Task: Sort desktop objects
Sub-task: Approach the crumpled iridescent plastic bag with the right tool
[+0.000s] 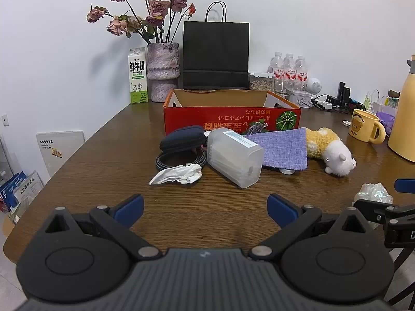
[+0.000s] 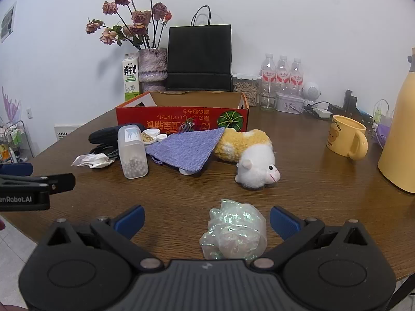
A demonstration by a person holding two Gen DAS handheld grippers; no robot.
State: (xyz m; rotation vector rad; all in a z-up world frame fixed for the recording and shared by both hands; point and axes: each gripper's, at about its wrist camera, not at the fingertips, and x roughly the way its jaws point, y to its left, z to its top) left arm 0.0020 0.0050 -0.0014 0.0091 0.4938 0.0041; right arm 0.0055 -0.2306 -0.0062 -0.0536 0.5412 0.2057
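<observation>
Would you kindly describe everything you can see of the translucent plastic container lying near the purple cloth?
The translucent plastic container is a frosted, rounded-rectangular tub with a pale label on its upper face. It lies on its side on the wooden table, its end toward the cameras; small round beads show through it in the right wrist view. It sits between the crumpled tissue and the purple cloth, whose edge it seems to touch. Neither gripper touches it.

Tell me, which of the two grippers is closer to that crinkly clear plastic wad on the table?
The right. The plastic wad lies between the right gripper's open fingers, toward its right finger. The left gripper, also open, sits off to the wad's left, over bare table.
</observation>
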